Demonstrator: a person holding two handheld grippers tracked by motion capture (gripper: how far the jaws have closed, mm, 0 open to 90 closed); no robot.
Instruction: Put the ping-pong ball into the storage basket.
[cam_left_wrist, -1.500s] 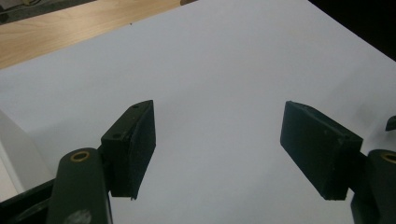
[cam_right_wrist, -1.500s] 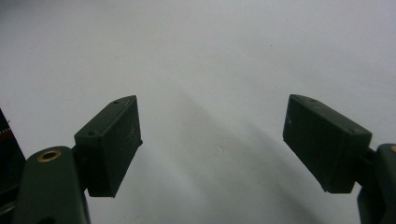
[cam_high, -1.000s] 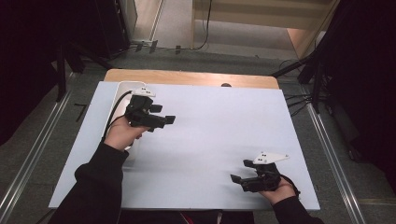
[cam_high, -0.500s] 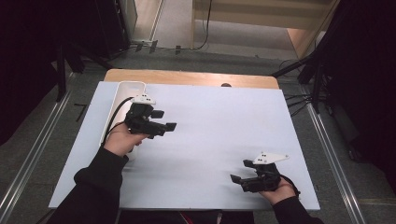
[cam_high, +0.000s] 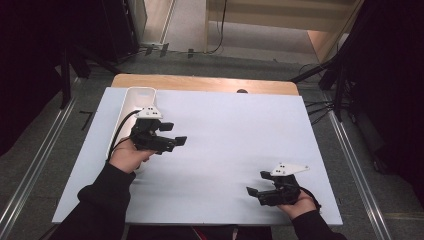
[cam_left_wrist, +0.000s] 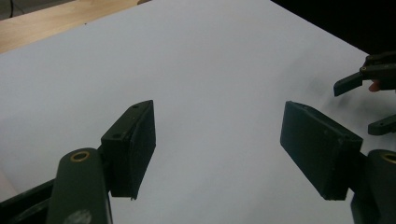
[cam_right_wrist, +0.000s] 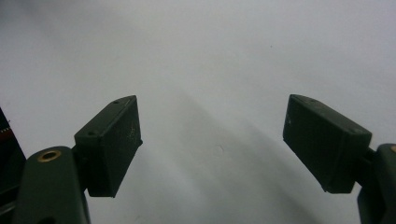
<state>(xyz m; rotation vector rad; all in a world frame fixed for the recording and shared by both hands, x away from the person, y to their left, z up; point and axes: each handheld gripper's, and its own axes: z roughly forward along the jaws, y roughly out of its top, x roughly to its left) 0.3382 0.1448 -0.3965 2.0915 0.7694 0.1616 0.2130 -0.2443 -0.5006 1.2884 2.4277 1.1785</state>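
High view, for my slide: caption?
Two open hand-held grippers, left and right, over a white board.

High view overhead, facing forward-down; tool views low, close (both share white board).

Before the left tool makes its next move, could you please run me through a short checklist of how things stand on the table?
1. Left tool jaws open with nothing between them: ok, bare white board shows in the gap in the left gripper view.
2. Right tool jaws open and empty: ok, they stand apart over the bare board.
3. White tray within reach of the left tool: ok, it lies just behind that tool at the board's left side.
4. Contents of the white tray: cannot tell, the hand and tool cover most of it.
5. White board between the two tools free of obstacles: ok.
6. Tools apart from each other: ok, a wide gap separates them.
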